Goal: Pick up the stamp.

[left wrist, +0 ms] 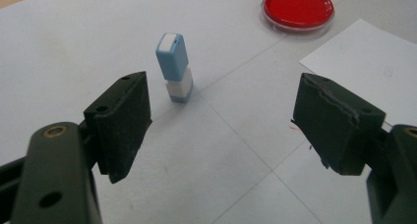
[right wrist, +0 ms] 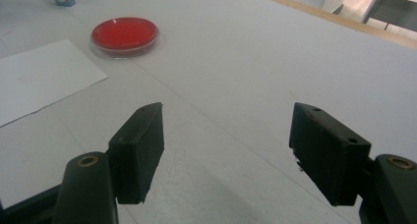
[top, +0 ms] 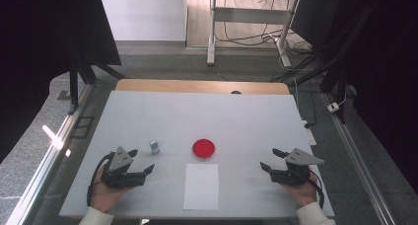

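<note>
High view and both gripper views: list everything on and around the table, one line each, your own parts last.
Petri dish: one, clear with red filling, middle of the table.
Small blue and white stamp-like block: one, standing upright, left of the dish, ahead of the left gripper.
Paper sheet: one, white, near edge, just below the dish.
Table: one, white top with a wooden far edge.
Desk frame: one, white, on the floor beyond, cables beneath.
Left gripper: one, black, jaws open, holding nothing.
Right gripper: one, black, jaws open, holding nothing.
Hands: two, white sleeves, bottom edge.
</note>
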Tool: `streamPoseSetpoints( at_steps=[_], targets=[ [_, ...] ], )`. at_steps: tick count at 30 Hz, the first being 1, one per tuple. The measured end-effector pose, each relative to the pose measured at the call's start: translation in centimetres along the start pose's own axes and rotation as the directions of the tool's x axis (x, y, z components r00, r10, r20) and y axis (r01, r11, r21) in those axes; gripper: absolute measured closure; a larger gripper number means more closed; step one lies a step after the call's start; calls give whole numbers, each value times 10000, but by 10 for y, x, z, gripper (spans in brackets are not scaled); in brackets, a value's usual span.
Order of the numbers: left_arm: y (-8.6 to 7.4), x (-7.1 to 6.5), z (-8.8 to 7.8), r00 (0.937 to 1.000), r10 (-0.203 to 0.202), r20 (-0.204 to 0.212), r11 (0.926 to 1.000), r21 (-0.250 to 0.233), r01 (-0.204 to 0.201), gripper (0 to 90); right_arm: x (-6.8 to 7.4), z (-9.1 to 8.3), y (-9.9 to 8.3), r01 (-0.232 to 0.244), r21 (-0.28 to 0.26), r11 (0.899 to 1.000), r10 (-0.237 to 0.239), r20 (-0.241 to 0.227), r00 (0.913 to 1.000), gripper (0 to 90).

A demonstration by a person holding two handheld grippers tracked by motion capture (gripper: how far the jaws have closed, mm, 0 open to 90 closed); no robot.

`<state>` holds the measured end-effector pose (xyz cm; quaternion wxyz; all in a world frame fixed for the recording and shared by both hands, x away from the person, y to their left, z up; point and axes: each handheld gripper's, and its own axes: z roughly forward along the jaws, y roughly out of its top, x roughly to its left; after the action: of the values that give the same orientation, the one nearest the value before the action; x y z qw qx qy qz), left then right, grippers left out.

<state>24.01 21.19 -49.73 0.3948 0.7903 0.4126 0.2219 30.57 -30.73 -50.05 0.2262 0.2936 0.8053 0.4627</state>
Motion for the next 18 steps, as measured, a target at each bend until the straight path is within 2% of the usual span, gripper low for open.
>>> streamPoseSetpoints(
  at_steps=[14,18],
  targets=[
    [15,9,2,10000,-21,-16,10000,37,21,224,1,2,0,11,-6,10000,-11,36,10000,297],
    [19,12,4,9999,-20,105,9999,159,19,224,0,2,0,-26,-7,10000,26,24,10000,297]
  ],
)
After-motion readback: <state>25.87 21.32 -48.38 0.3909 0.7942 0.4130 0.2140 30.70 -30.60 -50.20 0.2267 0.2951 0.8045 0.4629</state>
